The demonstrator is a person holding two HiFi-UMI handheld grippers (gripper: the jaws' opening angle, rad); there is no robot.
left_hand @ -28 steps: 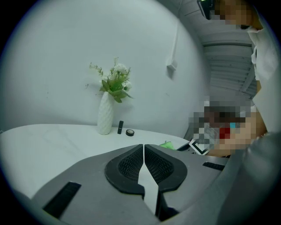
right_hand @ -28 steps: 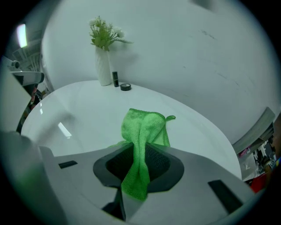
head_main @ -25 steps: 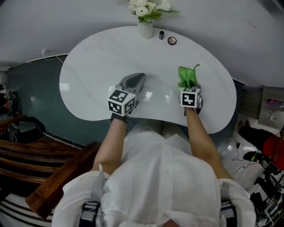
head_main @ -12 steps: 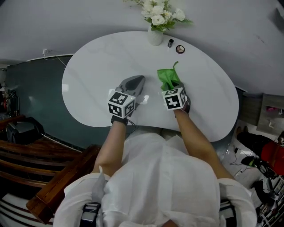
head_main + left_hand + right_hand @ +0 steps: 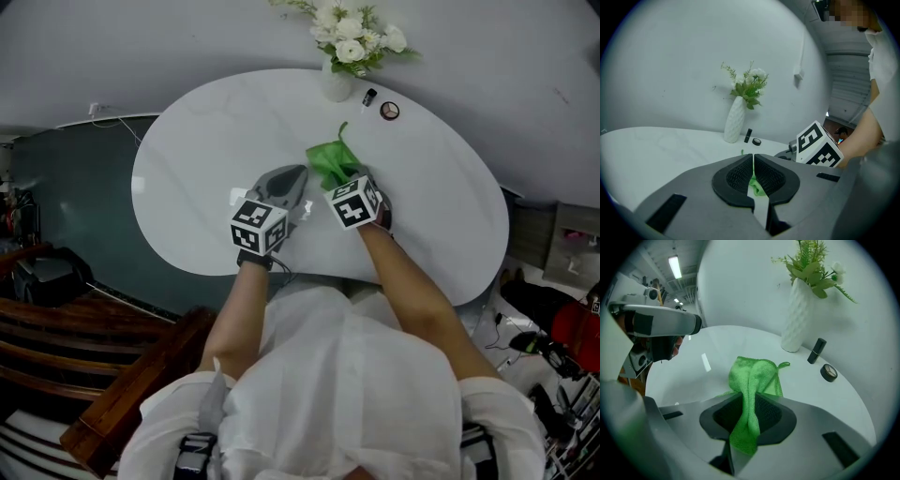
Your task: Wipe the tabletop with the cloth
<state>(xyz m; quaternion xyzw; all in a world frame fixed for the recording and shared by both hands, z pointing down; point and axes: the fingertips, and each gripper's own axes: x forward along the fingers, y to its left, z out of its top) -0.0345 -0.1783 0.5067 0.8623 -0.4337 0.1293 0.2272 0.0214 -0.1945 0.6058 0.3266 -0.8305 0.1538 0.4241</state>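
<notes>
The white table [image 5: 187, 169] is kidney-shaped and glossy, so I judge that it gives little friction. The left gripper [image 5: 753, 176] hangs above its middle with the jaws together and nothing between them. The right gripper [image 5: 750, 420] is just beside it, its jaws clamped on a bunched fold of the cloth [image 5: 754, 378].

The green cloth spreads on the table in front of the right gripper, near the middle. It looks soft, light and limp, probably microfibre. It will drag flat if pressed down, but it may fold under itself when pushed. The bunched middle is a good hold.

At the far edge stand a vase [image 5: 337, 82], a dark tube [image 5: 368, 97] and a round tin [image 5: 390, 111], all apart from the cloth.
</notes>
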